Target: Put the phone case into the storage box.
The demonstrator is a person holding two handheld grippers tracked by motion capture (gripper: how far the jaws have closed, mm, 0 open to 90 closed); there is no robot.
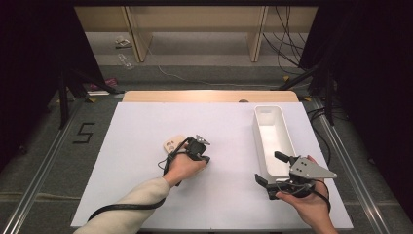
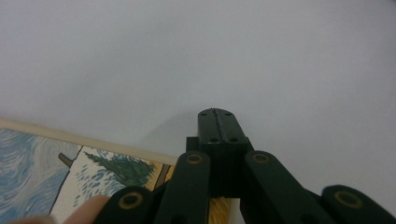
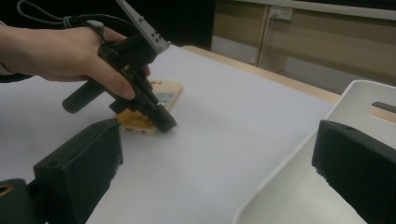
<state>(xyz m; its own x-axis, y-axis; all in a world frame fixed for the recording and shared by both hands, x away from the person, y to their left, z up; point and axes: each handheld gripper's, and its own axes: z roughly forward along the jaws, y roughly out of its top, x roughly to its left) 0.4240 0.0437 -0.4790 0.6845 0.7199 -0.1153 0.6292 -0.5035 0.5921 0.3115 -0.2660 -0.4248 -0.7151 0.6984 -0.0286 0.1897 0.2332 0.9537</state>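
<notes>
Pressing my closed left gripper (image 1: 203, 157) tip beside phone case (image 1: 172, 143); right gripper (image 1: 269, 171) open w/ nothing between, by tray (image 1: 267, 110).

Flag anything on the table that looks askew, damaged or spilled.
Nothing spilled or broken. The phone case lies at a slant to the table's edges, and the shut left gripper has its tip down at the case's edge. The white bin stands upright.

A phone case (image 1: 172, 144) lies on the surface (image 1: 146, 161) left of centre. The left hand-held gripper (image 1: 206, 159) rests just right of it, tips on the surface. A bin (image 1: 269, 113) stands at the right; the right hand-held gripper (image 1: 270, 169) straddles its near left wall.
</notes>
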